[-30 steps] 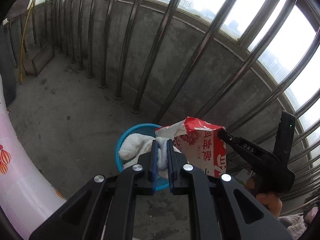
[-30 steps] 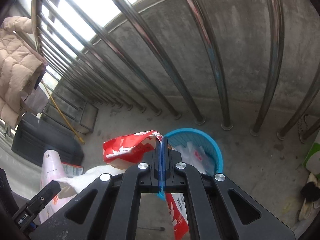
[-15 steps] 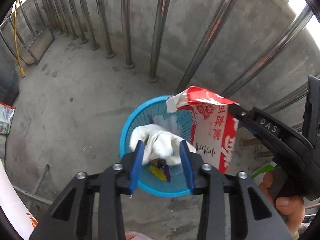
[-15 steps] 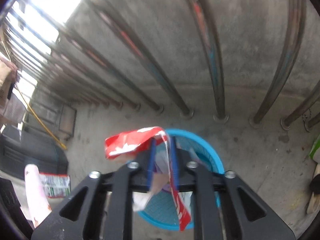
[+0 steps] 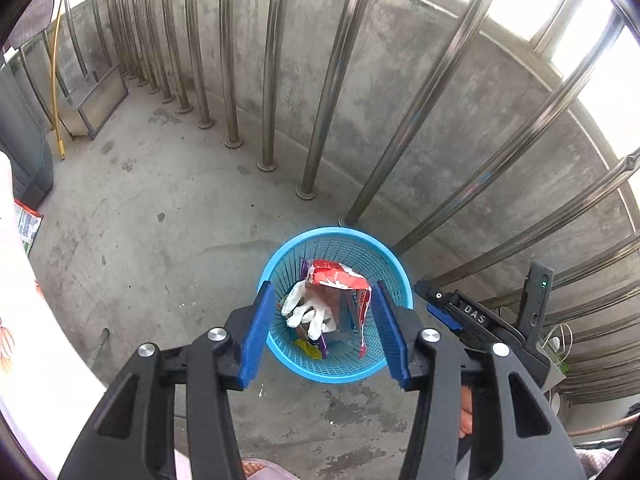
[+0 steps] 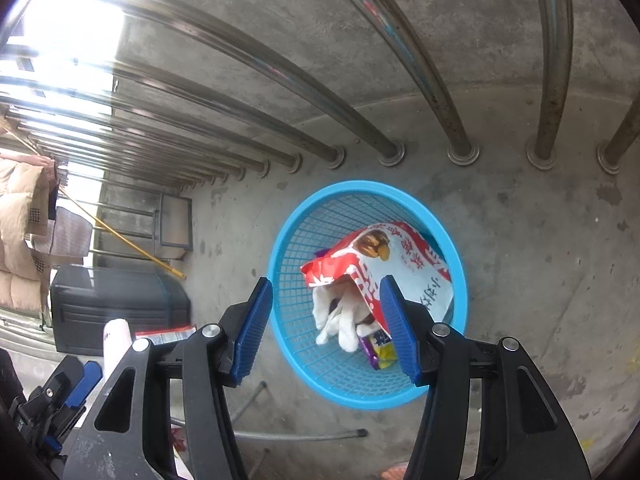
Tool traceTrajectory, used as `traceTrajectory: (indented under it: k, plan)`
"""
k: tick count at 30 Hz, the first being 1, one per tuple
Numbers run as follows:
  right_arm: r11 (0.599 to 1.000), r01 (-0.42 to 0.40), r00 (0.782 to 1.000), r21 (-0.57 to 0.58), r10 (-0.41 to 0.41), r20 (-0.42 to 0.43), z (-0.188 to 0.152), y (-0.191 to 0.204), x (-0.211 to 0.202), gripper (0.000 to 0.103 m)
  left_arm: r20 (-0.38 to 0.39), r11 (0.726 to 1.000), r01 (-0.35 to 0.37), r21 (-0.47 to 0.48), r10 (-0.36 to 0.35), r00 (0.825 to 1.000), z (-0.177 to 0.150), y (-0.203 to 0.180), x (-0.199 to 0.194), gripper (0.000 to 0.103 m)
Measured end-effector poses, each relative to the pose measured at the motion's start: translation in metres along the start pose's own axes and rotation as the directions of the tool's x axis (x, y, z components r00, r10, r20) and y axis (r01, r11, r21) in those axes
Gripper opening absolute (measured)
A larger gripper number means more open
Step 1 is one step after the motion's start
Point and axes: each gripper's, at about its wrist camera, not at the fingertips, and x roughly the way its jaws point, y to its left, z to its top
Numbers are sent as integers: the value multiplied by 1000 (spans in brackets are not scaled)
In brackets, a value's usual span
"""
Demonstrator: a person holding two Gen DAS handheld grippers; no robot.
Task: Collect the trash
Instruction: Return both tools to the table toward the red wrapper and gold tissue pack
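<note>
Two pieces of trash lie in the blue basket point(image 5: 335, 305) on the concrete floor point(image 5: 152, 240): a red-and-white bag point(image 6: 394, 264) propped against the wall toward 2 o'clock in the right wrist view, and a white glove point(image 6: 338, 320) under its near edge, toward 7 o'clock from the bag. Small purple and yellow wrappers point(image 6: 380, 354) sit at the bottom. The left claw point(image 5: 326, 328) hangs over the basket with its jaws opening and nothing between the pads; the glove seen through the gap lies down inside the basket. The right claw point(image 6: 326, 328) is likewise opening and empty, with the bag below it and free of the pads. In the left wrist view the right claw shows at 4 o'clock from the basket. So this drop looks done for both hands. More seems to be left: a printed packet point(image 6: 168, 334) lies on the floor by a dark box point(image 6: 120, 304) at 9 o'clock from the basket in the right wrist view, and another packet point(image 5: 28, 226) shows at the left edge of the left wrist view. Whether other litter lies out of view cannot be told. The next step is likely to be fetching those packets.
</note>
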Motion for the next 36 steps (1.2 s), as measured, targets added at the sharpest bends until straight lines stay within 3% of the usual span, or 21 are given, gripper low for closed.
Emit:
traceTrajectory:
  k: [4, 7, 9, 12, 15, 17, 20, 22, 24, 26, 29, 31, 36]
  plan:
    - [999, 41, 999, -20, -42, -10, 8, 4, 8, 47, 68, 1000, -17, 12, 16, 998, -14, 19, -69, 48]
    - [999, 2, 1000, -34, -2, -7, -2, 14, 0, 46, 144, 998, -64, -7, 64, 987, -40, 47, -132, 51]
    - [996, -31, 999, -85, 31, -7, -12, 29, -8, 46, 194, 996, -82, -47, 89, 977, -65, 71, -173, 54]
    - [976, -89, 996, -199, 87, -21, -32, 64, -27, 46, 271, 978, -130, -164, 172, 947, -120, 115, -237, 56]
    - [935, -147, 989, -322, 140, -45, -53, 104, -45, 46, 324, 932, -191, -307, 292, 900, -182, 153, -290, 57]
    - [896, -195, 981, -399, 180, -74, -70, 136, -56, 46, 335, 881, -240, -409, 389, 858, -229, 172, -318, 57]
    - [809, -292, 956, -510, 250, -150, -102, 184, -72, 46, 325, 806, -274, -525, 487, 810, -291, 189, -346, 57]
    - [731, -360, 933, -579, 280, -227, -131, 214, -79, 47, 322, 773, -268, -576, 515, 794, -325, 193, -355, 57]
    - [652, -434, 900, -622, 288, -327, -165, 241, -81, 47, 329, 760, -243, -602, 514, 792, -354, 193, -360, 57]
    - [573, -512, 855, -641, 263, -447, -205, 262, -79, 47, 341, 755, -218, -619, 508, 791, -379, 191, -363, 57]
    - [483, -576, 802, -659, 180, -570, -265, 276, -76, 47, 351, 756, -173, -631, 477, 806, -402, 189, -357, 57]
    - [444, -606, 769, -660, 113, -629, -302, 278, -72, 47, 336, 742, -153, -653, 465, 819, -413, 188, -347, 57]
    - [386, -625, 721, -679, -49, -691, -374, 279, -62, 47, 320, 681, -47, -731, 402, 858, -443, 200, -325, 57]
